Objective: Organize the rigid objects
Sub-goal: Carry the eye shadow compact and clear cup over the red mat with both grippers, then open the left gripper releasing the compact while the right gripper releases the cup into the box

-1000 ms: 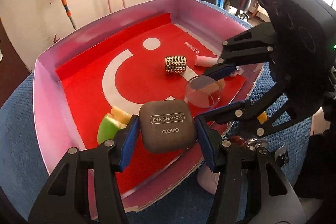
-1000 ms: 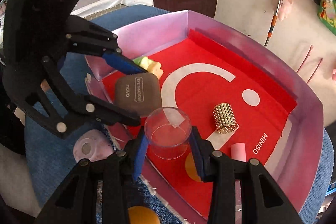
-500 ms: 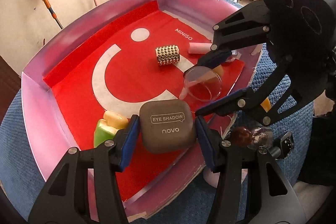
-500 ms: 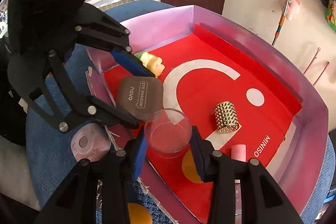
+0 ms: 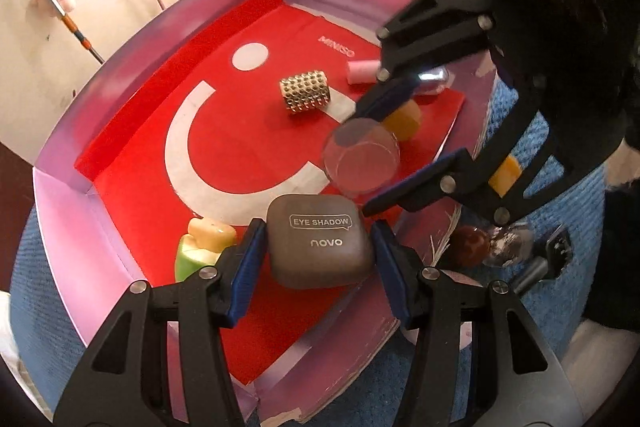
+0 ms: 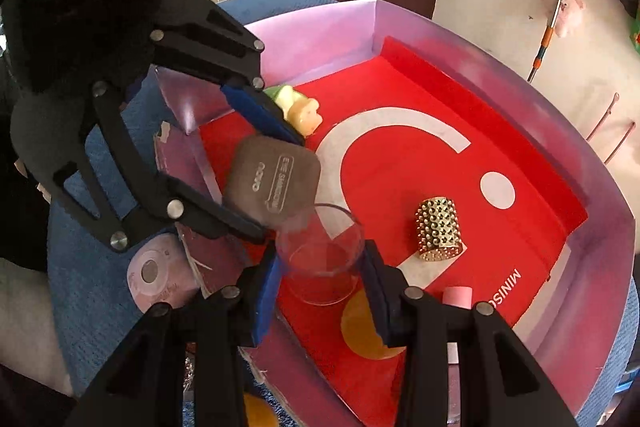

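Setting: blue textured cloth (image 5: 560, 311) over a round surface, bearing a shallow pink-walled box tray (image 5: 132, 67) lined with a red MINISO sheet (image 5: 248, 147).

Left gripper (image 5: 318, 259): blue pads set to either side of a brown eye-shadow compact (image 5: 320, 243), marked "EYE SHADOW novo"; both pads meet its edges, clamped. Compact sits at the tray's near edge, over the red sheet.

Right gripper (image 6: 324, 279): pads pressed on the sides of a clear glass cup (image 6: 322, 255), mouth facing the compact, just beside it.

Beside the left pad: green-and-yellow toy figure (image 5: 204, 243), in the tray corner.

Mid-tray: gold studded cylinder (image 5: 306, 97), lying on its side.

Far side: pink cylinder (image 5: 360, 71) near the MINISO lettering; yellow-orange block (image 5: 404, 119) behind the cup.

Outside the tray: pink round container (image 6: 154, 281) on the cloth.
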Motion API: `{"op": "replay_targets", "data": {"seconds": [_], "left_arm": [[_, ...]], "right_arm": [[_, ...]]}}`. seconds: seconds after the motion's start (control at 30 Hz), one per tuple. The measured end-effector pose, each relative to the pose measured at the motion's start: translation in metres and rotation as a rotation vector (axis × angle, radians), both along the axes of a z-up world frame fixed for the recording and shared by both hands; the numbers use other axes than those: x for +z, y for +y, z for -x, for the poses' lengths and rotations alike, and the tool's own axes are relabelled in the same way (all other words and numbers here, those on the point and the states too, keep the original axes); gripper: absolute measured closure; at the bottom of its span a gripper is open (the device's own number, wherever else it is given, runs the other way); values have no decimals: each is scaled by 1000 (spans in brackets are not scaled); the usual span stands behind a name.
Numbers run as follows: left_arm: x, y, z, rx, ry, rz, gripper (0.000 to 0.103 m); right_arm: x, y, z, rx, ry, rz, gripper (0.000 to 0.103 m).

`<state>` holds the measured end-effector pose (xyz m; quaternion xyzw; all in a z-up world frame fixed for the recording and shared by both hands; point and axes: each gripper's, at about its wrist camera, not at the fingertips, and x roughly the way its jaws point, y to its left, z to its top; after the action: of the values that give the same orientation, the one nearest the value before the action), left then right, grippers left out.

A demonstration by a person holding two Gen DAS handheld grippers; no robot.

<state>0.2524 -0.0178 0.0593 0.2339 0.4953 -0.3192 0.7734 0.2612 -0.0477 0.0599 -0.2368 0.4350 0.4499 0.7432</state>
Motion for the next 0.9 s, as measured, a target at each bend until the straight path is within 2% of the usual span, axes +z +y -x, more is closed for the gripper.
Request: {"op": "replay_targets", "data": {"seconds": [0.07, 0.2, 0.6, 0.9], "left_arm": [[-2, -3, 0, 3, -8, -17, 51], [-4, -2, -5, 21, 10, 0, 51], [-6, -3, -3, 27, -1, 0, 51], [3, 3, 4, 33, -29, 20, 50]], "right_arm": [[-1, 0, -1, -2, 4, -2, 61], [-2, 2, -1, 2, -3, 6, 61], [-5, 6, -3, -1, -7, 10, 60], [-3, 3, -7, -17, -13, 0, 51]]}}
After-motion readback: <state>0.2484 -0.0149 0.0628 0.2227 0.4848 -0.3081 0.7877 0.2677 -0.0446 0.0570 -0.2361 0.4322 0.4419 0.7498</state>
